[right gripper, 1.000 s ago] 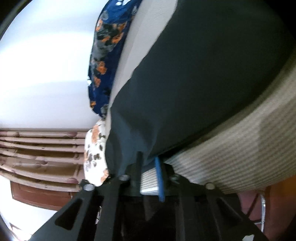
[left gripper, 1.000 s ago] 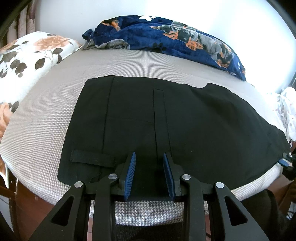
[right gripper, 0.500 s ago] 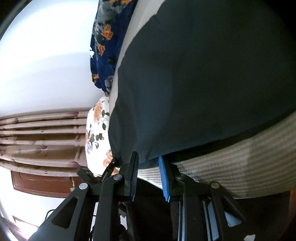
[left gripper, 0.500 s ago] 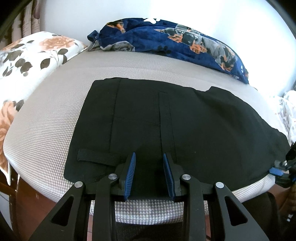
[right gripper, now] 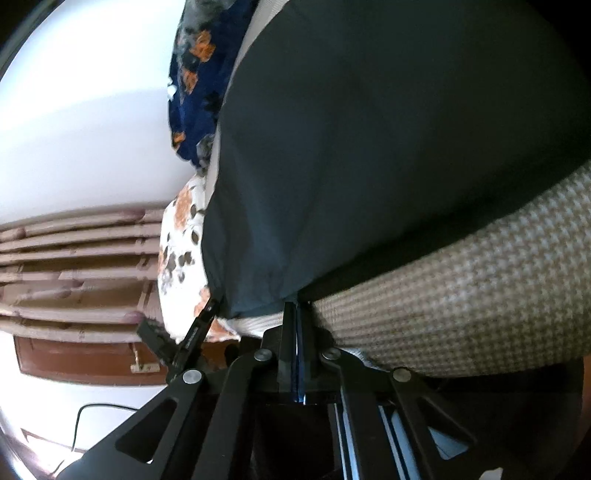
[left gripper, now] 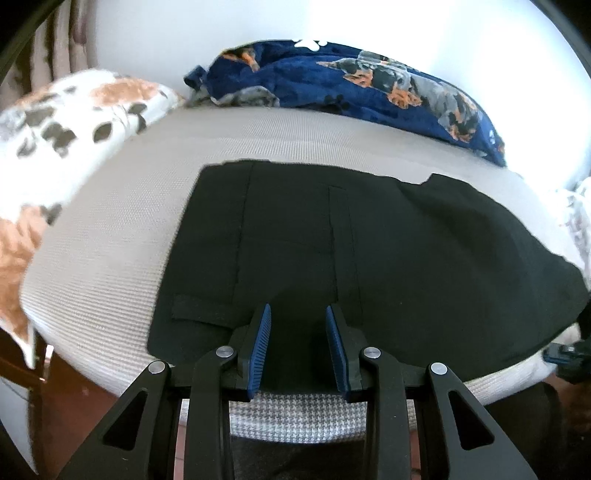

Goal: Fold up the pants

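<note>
— Lying flat on the houndstooth mattress (left gripper: pixel 110 236), the black pants (left gripper: pixel 369 258) are spread wide; their near edge is straddled by the parted left gripper (left gripper: pixel 298 347).

— Only the right wrist view shows the right gripper (right gripper: pixel 296 314) clenched on the pants' hem; its jaws have just been closing.

Daylight floods both views from the far white wall (left gripper: pixel 388 26), which blows out to pure glare from twelve to two o'clock in the left wrist view and at ten o'clock in the right. The black pants (left gripper: pixel 369 258) swallow light, so seams barely show; in the right view they (right gripper: pixel 369 147) look washed-out grey-blue. The flowered pillow (left gripper: pixel 55 140) at nine o'clock is smeared by motion blur. Fisheye bending curves the bed (left gripper: pixel 110 258) into a dome, and dark corners ring each picture. Below the mattress edge, deep shadow hides detail at six o'clock.
</note>
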A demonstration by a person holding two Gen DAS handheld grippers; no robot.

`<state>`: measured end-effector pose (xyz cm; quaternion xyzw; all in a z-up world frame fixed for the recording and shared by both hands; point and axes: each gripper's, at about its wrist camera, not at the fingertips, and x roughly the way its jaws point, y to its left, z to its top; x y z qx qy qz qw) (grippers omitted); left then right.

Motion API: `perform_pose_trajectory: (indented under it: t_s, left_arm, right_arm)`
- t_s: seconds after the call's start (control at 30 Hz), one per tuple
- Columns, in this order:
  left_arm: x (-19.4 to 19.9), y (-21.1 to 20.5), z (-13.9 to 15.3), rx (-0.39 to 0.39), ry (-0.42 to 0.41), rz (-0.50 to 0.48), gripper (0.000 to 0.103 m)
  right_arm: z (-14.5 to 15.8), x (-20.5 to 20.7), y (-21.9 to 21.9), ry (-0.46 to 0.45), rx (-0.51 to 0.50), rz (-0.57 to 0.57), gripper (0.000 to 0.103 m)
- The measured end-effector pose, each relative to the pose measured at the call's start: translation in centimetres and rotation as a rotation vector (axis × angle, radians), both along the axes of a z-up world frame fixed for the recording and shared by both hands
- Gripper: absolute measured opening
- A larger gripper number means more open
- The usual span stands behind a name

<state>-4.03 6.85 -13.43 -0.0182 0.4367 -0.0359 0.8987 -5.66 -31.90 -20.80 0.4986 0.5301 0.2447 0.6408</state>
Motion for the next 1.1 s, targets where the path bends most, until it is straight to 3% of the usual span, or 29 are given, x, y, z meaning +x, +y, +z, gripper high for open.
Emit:
perform_pose_trajectory:
  t_s: [0.1,0.2,0.27,0.4,0.43,0.53,0.6,0.7,1.03,1.1]
  left_arm:
    - [-0.7,-1.1,0.6,0.042,-0.033,-0.01,0.039]
    - [-0.9,-2.3,1.0,0.064,-0.054,-0.041,0.04]
    - [-0.8,-3.1,1.2,0.084,-0.07,-0.063,0.045]
    - [0.1,-3.6,0.4,0.107,-0.037,-0.06,0.049]
    - [0.4,-3.4,0.0,0.11,-0.017,-0.046,0.049]
    - [0.8,-2.0,-0.7,0.049,0.023,0.001,0.049]
    - [0.8,-1.6,-0.6,0.034,0.019,0.012,0.049]
    - [0.7,-2.1,-0.7,0.065,0.021,0.003,0.049]
    - [1.0,-2.4,-0.8,0.104,0.03,0.007,0.049]
    - [1.1,-2.5,-0.8,0.102,0.03,0.008,0.049]
  right_arm:
    - [1.5,-1.0,-0.3,-0.043,0.029,0.059,0.006]
    - [3.2,-2.2,-3.4,-0.102,-0.004,0.029,0.007]
    - [4.8,-3.3,-8.2,-0.157,-0.11,-0.072,0.007]
    - [6.4,-6.2,-19.4,-0.158,-0.307,-0.37,0.007]
    - [7.1,-7.4,-23.3,-0.142,-0.429,-0.48,0.007]
    - [7.9,-9.4,-31.0,-0.071,-0.621,-0.672,0.007]
    - [7.8,-9.5,-34.3,-0.042,-0.667,-0.715,0.007]
    - [7.7,-7.4,-38.0,-0.018,-0.685,-0.701,0.007]
    - [6.0,0.0,-39.2,0.054,-0.763,-0.593,0.01]
    - [6.6,0.7,-38.5,0.015,-0.757,-0.569,0.001]
